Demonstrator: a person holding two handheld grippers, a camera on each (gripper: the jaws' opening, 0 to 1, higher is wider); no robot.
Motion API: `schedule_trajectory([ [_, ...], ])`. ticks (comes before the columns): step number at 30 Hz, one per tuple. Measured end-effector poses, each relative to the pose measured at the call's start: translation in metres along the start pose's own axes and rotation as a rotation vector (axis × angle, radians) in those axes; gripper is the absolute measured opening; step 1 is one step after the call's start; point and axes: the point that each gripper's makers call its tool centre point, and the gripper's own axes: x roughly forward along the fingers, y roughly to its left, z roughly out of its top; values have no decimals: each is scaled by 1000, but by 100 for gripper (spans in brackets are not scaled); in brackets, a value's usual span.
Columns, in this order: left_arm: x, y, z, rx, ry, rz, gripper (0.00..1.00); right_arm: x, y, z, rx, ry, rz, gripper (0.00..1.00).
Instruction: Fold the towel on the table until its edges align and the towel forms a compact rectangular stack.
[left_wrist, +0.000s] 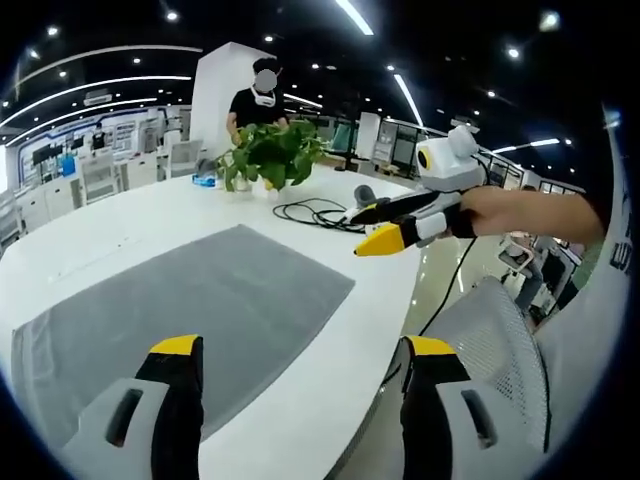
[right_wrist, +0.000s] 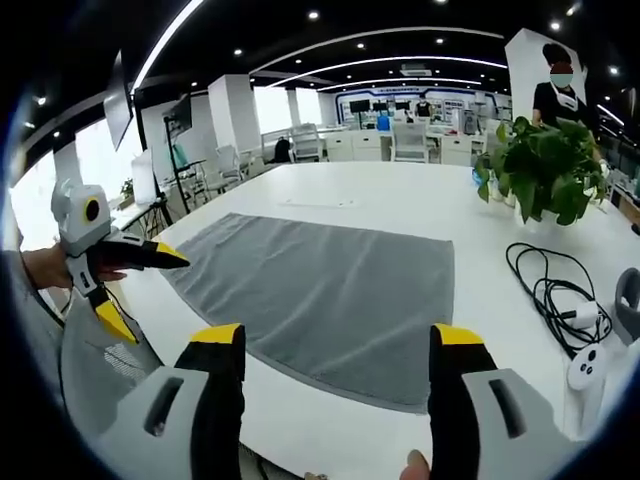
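White and broad, the table (right_wrist: 400, 190) stands in an open-plan office under ceiling strip lights, with a grey towel (right_wrist: 325, 295) spread flat and unfolded on it. In the right gripper view the right gripper (right_wrist: 338, 350) hangs above the towel's near edge, its yellow-tipped jaws wide apart and gripping nothing; the left gripper (right_wrist: 135, 285) comes in from the left, jaws parted, just off the towel's corner. That view also brings a coiled black cable (right_wrist: 548, 285), a white controller (right_wrist: 590, 365) and a potted plant (right_wrist: 540, 165) on the table's right side. In the left gripper view the left gripper (left_wrist: 300, 365) is likewise wide open over the towel (left_wrist: 190, 310), the right gripper (left_wrist: 385, 225) hangs beyond the table edge, and a mesh chair back (left_wrist: 500, 345) shows beside the table. No writing can be read.
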Motion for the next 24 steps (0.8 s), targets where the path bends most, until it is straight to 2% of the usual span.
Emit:
schedule_trajectory([
  [11, 18, -6, 1, 16, 11, -44, 81, 3, -14, 7, -4, 0, -15, 74],
  [24, 34, -19, 2, 7, 13, -115, 74, 12, -27, 8, -3, 22, -20, 73],
])
